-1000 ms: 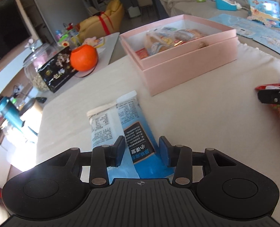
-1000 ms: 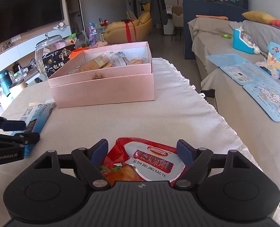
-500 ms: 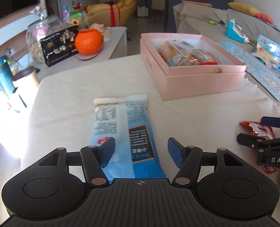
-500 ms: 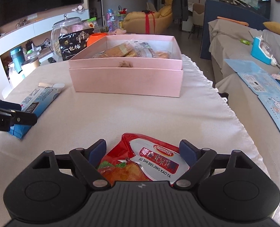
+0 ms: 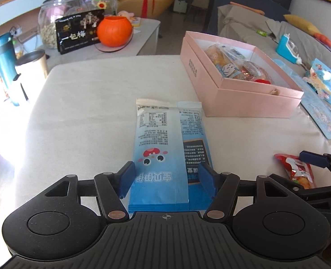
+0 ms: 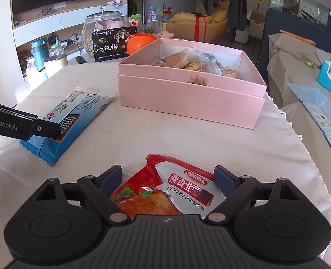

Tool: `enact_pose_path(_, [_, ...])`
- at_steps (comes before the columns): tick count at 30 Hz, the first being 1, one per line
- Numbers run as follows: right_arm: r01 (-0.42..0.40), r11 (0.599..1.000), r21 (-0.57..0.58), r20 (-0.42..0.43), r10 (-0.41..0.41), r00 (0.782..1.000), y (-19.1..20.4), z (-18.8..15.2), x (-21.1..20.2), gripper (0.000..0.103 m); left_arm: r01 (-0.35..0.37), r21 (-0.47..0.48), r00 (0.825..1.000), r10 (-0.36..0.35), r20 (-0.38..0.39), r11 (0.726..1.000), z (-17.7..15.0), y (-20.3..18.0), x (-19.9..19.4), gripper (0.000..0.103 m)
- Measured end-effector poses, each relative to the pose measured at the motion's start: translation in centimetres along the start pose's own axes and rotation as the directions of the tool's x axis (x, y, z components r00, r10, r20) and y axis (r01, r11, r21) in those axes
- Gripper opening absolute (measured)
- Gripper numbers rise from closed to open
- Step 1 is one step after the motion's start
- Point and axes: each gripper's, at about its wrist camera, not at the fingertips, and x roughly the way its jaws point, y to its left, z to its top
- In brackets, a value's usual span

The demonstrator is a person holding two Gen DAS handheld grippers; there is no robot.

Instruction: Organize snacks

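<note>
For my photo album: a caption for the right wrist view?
Open right gripper straddling a red snack packet, pink box beyond.

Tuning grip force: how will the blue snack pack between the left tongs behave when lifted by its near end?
The blue snack pack is a long soft pouch, so its far end will probably droop. It lies flat and looks thin, likely light for its size. The glossy film may slip between the left tongs, whose jaws stand open at its edges.
</note>
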Motion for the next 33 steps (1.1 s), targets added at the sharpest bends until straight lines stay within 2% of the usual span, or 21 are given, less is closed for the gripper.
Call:
enact_pose_path(6, [-0.003, 0.997, 0.075, 0.016, 0.002, 1.000, -2.2, -0.7, -0.6, 0.089, -0.048, 0.001, 0.997, 0.048, 0.054, 0.999, 0.2, -0.7, -0.7, 0.066])
enact_pose_path(9, [-0.027, 0.993, 0.116, 0.029, 0.024, 0.999, -3.0, -0.9, -0.7, 0.089, -0.059, 0.038, 0.994, 0.055, 0.092, 0.998, 0.5, -1.5, -2.0, 0.066])
enact_pose_path(12, [-0.026, 0.993, 0.116, 0.027, 0.023, 0.999, -3.1, -0.9, -0.6, 0.090, -0.044, 0.092, 0.996, 0.036, 0.079, 0.995, 0.6, -2.5, -2.2, 0.066])
enact_pose_path(16, [-0.024, 0.993, 0.118, 0.027, 0.021, 0.999, -3.0, -0.9, -0.7, 0.090, -0.035, 0.161, 0.999, 0.034, 0.009, 0.986, -0.2, -4.5, 0.0, 0.066])
enact_pose_path(20, [-0.018, 0.992, 0.124, 0.025, 0.015, 1.000, -3.1, -1.0, -0.7, 0.090, -0.077, 0.269, 0.997, 0.079, 0.001, 0.960, -0.6, -6.8, 1.8, 0.084])
enact_pose_path(24, [-0.016, 0.993, 0.120, 0.024, 0.013, 1.000, -3.0, -1.0, -0.7, 0.090, -0.096, 0.246, 0.995, 0.098, 0.005, 0.964, 0.4, -6.7, 2.5, 0.086])
enact_pose_path(27, [-0.016, 0.993, 0.119, 0.024, 0.013, 1.000, -3.0, -1.1, -0.7, 0.091, -0.140, 0.251, 0.990, 0.139, 0.020, 0.958, 0.9, -6.4, 2.9, 0.083])
enact_pose_path(30, [-0.018, 0.993, 0.119, 0.024, 0.015, 1.000, -3.0, -1.1, -0.7, 0.091, -0.176, 0.260, 0.984, 0.174, 0.031, 0.949, 1.2, -5.5, 3.2, 0.084])
enact_pose_path(33, [-0.017, 0.993, 0.119, 0.024, 0.015, 1.000, -3.0, -1.1, -0.7, 0.091, -0.182, 0.217, 0.983, 0.178, 0.038, 0.959, 1.6, -3.6, 3.1, 0.084])
